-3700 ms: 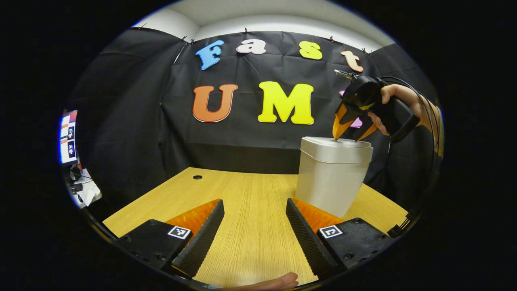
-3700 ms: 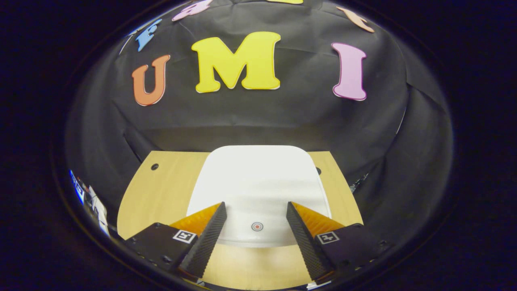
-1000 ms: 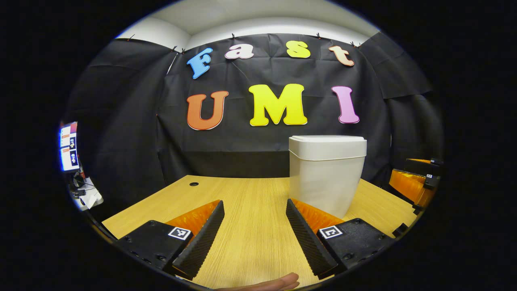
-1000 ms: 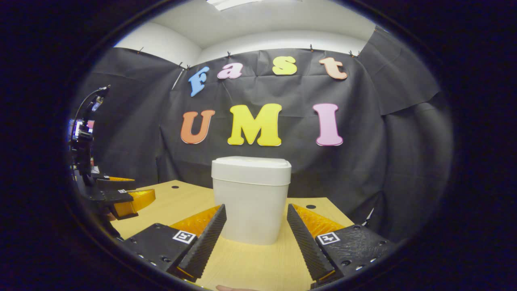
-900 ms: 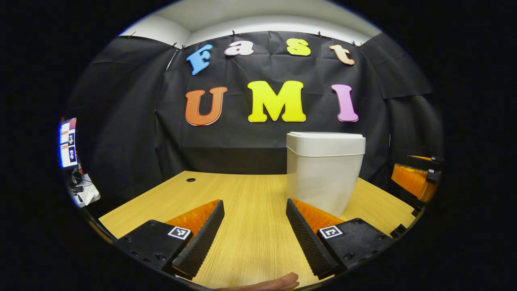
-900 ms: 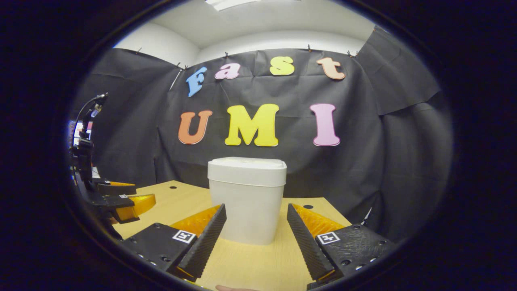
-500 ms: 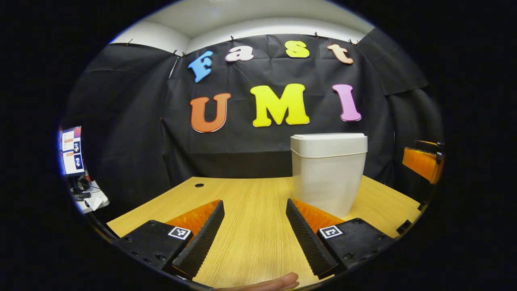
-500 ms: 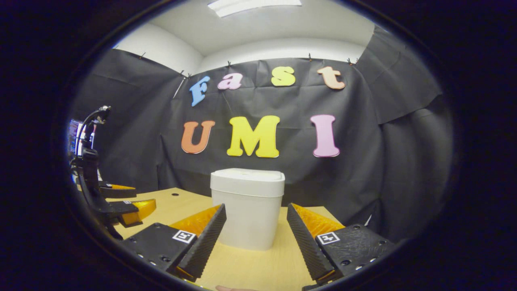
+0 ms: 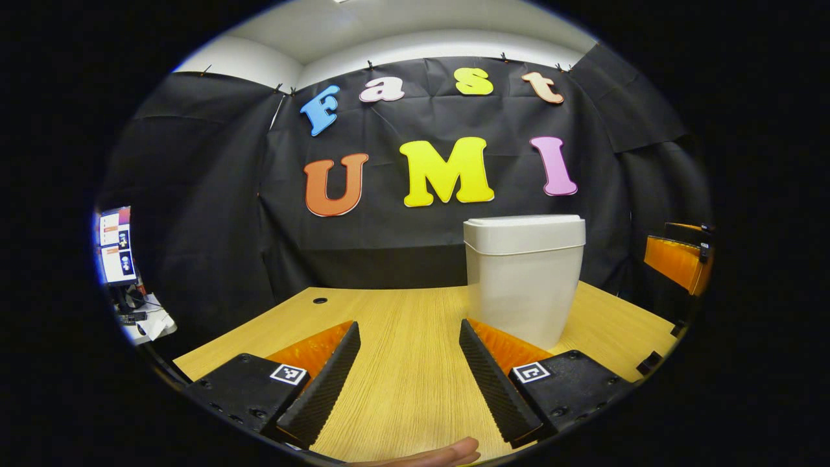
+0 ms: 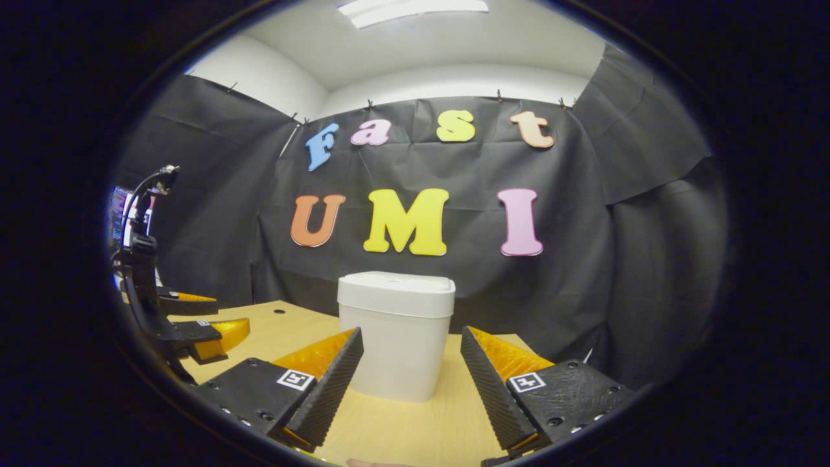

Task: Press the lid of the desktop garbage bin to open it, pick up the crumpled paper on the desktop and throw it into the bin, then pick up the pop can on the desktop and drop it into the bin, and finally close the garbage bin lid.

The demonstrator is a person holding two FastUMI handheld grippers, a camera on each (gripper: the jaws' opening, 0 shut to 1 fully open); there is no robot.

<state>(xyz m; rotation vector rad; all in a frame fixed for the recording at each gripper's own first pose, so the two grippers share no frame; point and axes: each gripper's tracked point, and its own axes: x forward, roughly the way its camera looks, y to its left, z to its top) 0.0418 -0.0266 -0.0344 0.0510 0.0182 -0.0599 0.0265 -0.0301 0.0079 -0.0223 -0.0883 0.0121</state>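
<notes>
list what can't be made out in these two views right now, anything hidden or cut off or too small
- Inside of the garbage bin: hidden in both views by its shut lid, so its contents cannot be told.
- Desk behind the bin: blocked by the bin's body in both views.
- Right gripper: cut off at the left gripper view's right edge.
- Left gripper: partly cut off at the right gripper view's left edge.
- Screen: too small to read, left gripper view.
</notes>
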